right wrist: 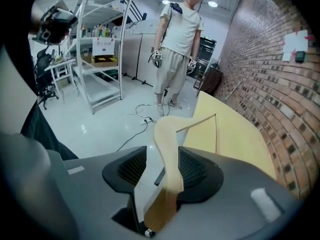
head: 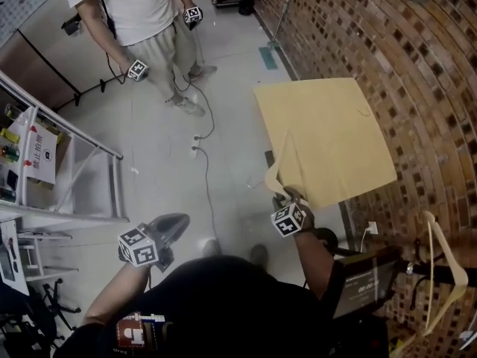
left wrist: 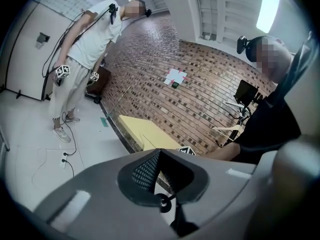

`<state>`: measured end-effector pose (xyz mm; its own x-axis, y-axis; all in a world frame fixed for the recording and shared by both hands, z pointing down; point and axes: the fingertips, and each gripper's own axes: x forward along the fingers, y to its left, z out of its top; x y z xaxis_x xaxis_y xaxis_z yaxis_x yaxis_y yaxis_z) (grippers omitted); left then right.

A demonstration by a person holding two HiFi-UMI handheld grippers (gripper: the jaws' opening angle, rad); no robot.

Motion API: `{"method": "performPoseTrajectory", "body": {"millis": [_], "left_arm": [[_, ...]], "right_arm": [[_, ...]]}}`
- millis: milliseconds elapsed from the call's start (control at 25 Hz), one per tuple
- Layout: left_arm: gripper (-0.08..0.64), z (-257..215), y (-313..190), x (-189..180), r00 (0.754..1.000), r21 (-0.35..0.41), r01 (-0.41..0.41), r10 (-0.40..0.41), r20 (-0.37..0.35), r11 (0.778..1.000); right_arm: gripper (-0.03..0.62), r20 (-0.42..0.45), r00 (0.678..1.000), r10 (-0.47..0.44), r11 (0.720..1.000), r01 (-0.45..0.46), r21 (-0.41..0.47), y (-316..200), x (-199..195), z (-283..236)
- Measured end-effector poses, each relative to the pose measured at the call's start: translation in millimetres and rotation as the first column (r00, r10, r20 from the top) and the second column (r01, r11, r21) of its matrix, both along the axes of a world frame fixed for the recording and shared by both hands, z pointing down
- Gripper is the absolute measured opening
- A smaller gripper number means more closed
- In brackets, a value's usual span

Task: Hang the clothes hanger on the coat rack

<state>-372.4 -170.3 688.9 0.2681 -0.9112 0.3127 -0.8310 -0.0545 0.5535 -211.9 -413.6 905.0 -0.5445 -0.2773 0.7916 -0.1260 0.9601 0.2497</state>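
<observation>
A light wooden hanger (head: pixel 277 171) sticks up from my right gripper (head: pixel 285 198) at the near edge of a yellow board (head: pixel 335 133). In the right gripper view the hanger (right wrist: pixel 167 144) runs between the jaws of that gripper (right wrist: pixel 162 151), which stand open, with floor showing between the left pad and the wood. A second wooden hanger (head: pixel 445 267) hangs on the black coat rack (head: pixel 421 268) at the lower right. My left gripper (head: pixel 175 222) hovers low over the floor at the left, shut and empty; its tips (left wrist: pixel 160 151) meet.
A brick wall (head: pixel 417 66) runs along the right behind the yellow board. Another person (head: pixel 141 13) with two grippers stands at the far end. A metal shelf unit (head: pixel 74 177) stands at the left. A cable and power strip (head: pixel 195 144) lie on the floor.
</observation>
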Motion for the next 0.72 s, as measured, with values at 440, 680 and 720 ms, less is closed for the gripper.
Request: {"method": "performPoseTrajectory", "body": {"millis": [440,680,720], "left_arm": [[-0.005,17,26,-30,0.996,-0.057,0.08,-0.082,-0.022,0.995],[-0.005,14,25,-29,0.997,-0.041,0.078,-0.079,-0.024,0.996],[-0.005,13,24,-29,0.997,-0.036,0.076,-0.077,-0.023,0.996]], "right_arm": [[0.257,-0.198,0.98,-0.034,0.972,0.079,0.223,-24,-12,42],[0.16,-0.166,0.986,-0.009,0.985,0.038,0.17,-31,-11,28],[0.158,-0.149,0.989,-0.005,0.989,0.027,0.146,-31,-11,24]]}}
